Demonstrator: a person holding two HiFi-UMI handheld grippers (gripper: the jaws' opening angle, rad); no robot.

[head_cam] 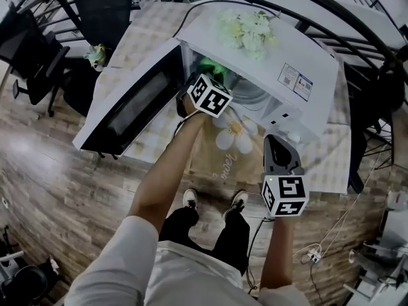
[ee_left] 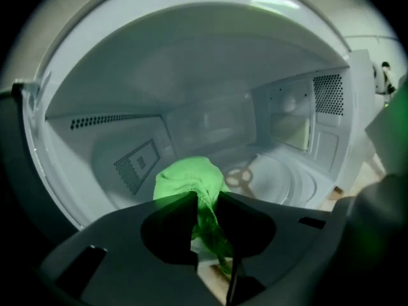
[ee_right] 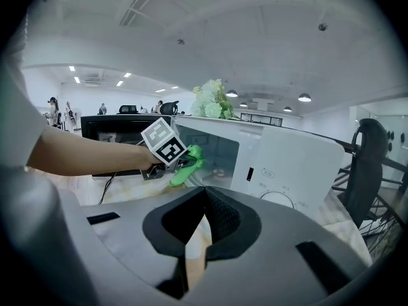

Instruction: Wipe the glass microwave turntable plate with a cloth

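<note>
A white microwave [head_cam: 268, 75] stands on the table with its door [head_cam: 131, 107] swung open to the left. My left gripper [head_cam: 205, 76] reaches into the opening and is shut on a bright green cloth [ee_left: 190, 180]. The cloth bunches in front of the jaws and hangs a little above the cavity floor. The glass turntable plate [ee_left: 284, 182] lies on that floor, to the right of and beyond the cloth, with the hub [ee_left: 239, 177] showing through it. My right gripper [head_cam: 278, 144] hovers in front of the control panel, shut on nothing. From the right gripper view, the cloth [ee_right: 187, 164] sits at the oven mouth.
White flowers [head_cam: 245, 27] lie on top of the microwave. A tablecloth with a daisy print [head_cam: 237, 136] covers the table in front. Office chairs [head_cam: 32, 56] stand at the left, and cables [head_cam: 312, 254] lie on the wooden floor at the right.
</note>
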